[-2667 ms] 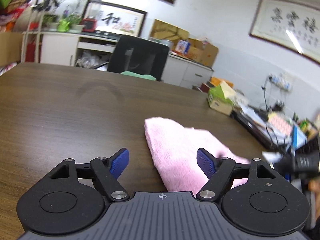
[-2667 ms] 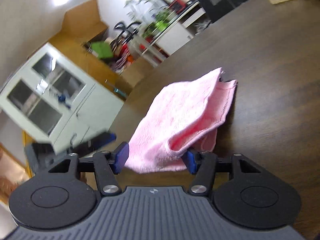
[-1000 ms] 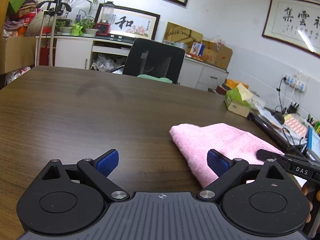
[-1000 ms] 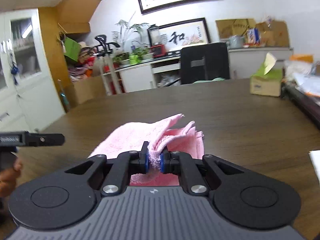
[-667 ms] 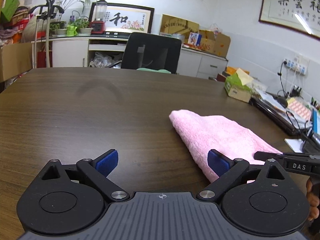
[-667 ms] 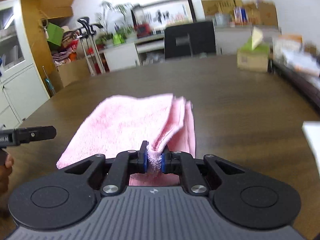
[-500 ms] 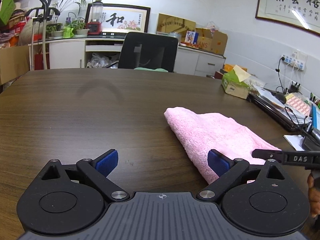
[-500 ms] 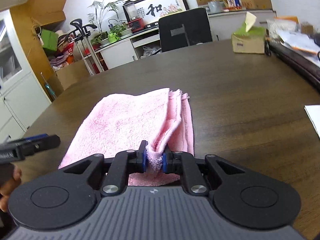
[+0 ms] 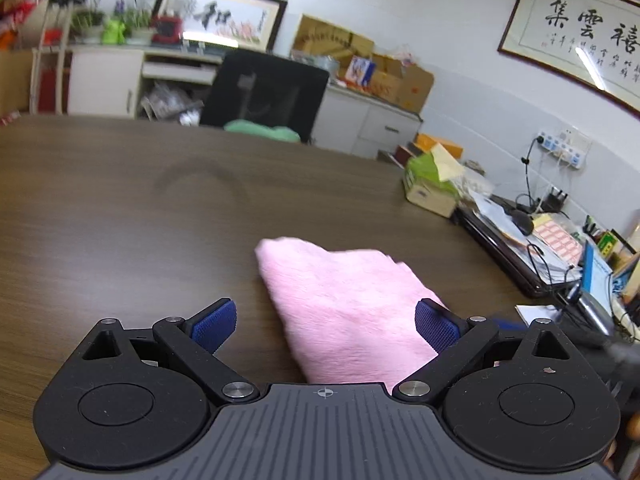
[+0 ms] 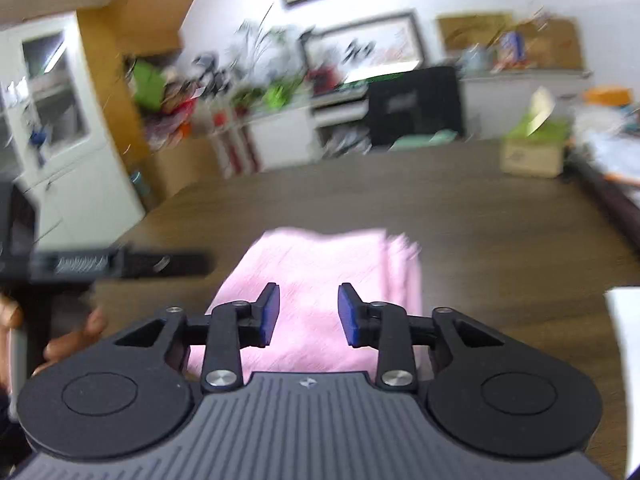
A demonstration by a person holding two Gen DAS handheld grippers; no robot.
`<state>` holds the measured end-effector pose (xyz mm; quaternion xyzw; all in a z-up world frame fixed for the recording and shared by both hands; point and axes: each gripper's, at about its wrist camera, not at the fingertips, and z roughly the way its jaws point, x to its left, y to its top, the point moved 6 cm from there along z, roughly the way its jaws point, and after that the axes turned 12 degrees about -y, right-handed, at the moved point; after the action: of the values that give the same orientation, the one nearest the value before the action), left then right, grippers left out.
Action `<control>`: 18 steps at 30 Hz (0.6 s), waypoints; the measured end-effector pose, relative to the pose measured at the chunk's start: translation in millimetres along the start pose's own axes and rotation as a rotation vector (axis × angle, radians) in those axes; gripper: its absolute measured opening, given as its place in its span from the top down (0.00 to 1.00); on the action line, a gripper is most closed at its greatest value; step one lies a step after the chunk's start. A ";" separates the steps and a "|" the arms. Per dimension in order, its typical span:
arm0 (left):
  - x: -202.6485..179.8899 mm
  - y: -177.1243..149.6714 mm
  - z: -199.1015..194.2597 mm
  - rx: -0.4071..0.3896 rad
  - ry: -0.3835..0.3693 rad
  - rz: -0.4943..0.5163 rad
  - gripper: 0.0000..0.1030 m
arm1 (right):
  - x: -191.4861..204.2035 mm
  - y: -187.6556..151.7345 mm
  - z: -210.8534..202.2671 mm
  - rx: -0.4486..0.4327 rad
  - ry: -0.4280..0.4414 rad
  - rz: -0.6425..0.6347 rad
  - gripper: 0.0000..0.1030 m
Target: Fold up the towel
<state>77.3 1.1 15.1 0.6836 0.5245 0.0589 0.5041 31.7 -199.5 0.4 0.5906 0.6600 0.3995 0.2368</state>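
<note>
A pink towel (image 9: 344,300) lies folded flat on the dark wooden table (image 9: 120,220). In the left wrist view my left gripper (image 9: 325,324) is open, its blue pads wide apart above the towel's near end. In the right wrist view, which is blurred, the towel (image 10: 320,264) lies just ahead, its layered edges on the right. My right gripper (image 10: 307,314) is open and empty above the towel's near edge. The left gripper's body (image 10: 100,264) shows at the left.
A tissue box (image 9: 430,186) stands at the table's far right. A laptop, cables and papers (image 9: 520,240) crowd the right edge. A black office chair (image 9: 264,92) stands behind the table's far side. White paper (image 10: 624,320) lies at the right.
My right gripper has opened and let go of the towel's fold, which now lies flat. The right view has lifted and blurred with motion. My left gripper stays open and has shifted toward the towel.
</note>
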 end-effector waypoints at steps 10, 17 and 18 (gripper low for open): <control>-10.0 -25.6 48.6 0.167 0.093 0.134 0.10 | -16.8 -6.6 33.8 0.108 -0.079 -0.035 0.67; 4.7 -15.0 47.0 0.154 0.174 0.124 0.16 | 0.3 3.5 50.2 0.103 -0.132 -0.113 0.64; 9.1 -13.2 45.7 0.147 0.194 0.126 0.17 | 3.2 5.3 52.8 0.109 -0.133 -0.117 0.64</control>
<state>100.5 -21.3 -21.1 0.7415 0.5296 0.1177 0.3947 75.6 -183.4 -24.8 0.5885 0.6968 0.3082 0.2704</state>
